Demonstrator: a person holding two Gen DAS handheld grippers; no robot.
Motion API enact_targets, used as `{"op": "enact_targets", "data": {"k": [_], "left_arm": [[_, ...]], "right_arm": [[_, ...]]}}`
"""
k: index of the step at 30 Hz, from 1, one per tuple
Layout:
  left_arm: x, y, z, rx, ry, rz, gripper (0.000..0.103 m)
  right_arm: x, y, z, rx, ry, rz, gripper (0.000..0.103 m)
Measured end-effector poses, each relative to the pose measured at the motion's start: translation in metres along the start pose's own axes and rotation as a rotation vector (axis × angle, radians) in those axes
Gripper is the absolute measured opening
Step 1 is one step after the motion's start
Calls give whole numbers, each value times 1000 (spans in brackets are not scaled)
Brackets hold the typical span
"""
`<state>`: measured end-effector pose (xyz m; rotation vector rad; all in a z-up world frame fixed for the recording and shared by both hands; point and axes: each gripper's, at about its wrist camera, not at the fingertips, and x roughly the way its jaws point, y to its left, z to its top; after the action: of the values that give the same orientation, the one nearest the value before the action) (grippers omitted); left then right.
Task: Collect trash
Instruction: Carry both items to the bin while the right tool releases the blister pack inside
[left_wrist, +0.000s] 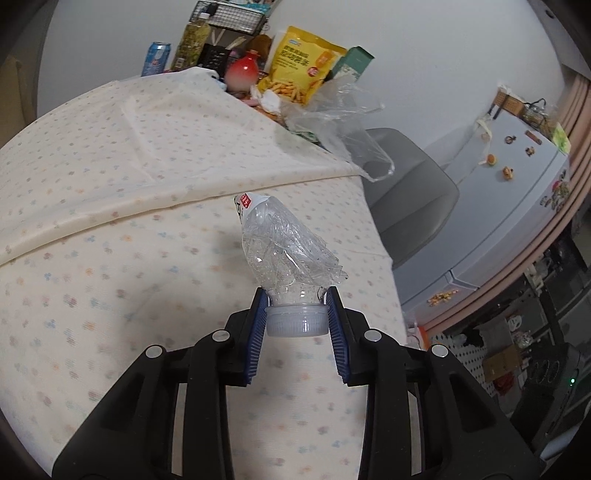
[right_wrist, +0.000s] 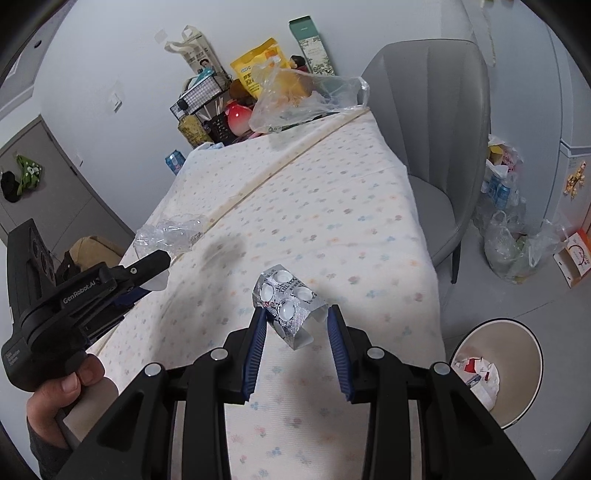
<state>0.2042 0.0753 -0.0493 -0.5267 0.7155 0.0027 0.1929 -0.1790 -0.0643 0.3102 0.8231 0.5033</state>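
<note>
**Both grippers carried trash above the cloth-covered table**

The left gripper (left_wrist: 297, 314) was clamped on a crushed clear plastic bottle (left_wrist: 288, 251), its blue pads pressing the neck just above the white cap (left_wrist: 297, 321). The bottle's crumpled body stuck out ahead of the fingertips, a scrap of red-and-white label at its far end. From the right wrist view, the same gripper (right_wrist: 159, 273) appeared off to the left, held by a person's hand (right_wrist: 62, 391), with the bottle (right_wrist: 170, 236) projecting beyond it over the table edge.

The right gripper (right_wrist: 295, 314) grasped a bent silver blister pack (right_wrist: 288, 302), pinched between its blue pads, with white round tablets showing on the upper face. Below and to the right of this gripper, on the floor, stood a round bin (right_wrist: 517, 369) with crumpled paper inside it.

Beneath both grippers lay the table's cream cloth (right_wrist: 314, 229), printed with small flowers, a folded seam crossing it ahead of them. Farther on, at the far end of the table, a loose clear plastic bag (right_wrist: 303, 99) lay against a yellow snack packet (right_wrist: 258, 70), a green box (right_wrist: 312, 46) and a red-and-white jar (right_wrist: 236, 118). To the right of that stood a grey chair (right_wrist: 436, 129).
</note>
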Motion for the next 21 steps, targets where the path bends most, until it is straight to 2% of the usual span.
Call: {"op": "enact_targets", "data": {"k": [12, 21], "left_arm": [[28, -71, -20, 87, 61, -99, 32], [55, -120, -41, 144, 121, -141, 32]], "right_arm": [[-49, -60, 5, 85, -72, -80, 34], [-73, -114, -1, 162, -95, -138, 34]]}}
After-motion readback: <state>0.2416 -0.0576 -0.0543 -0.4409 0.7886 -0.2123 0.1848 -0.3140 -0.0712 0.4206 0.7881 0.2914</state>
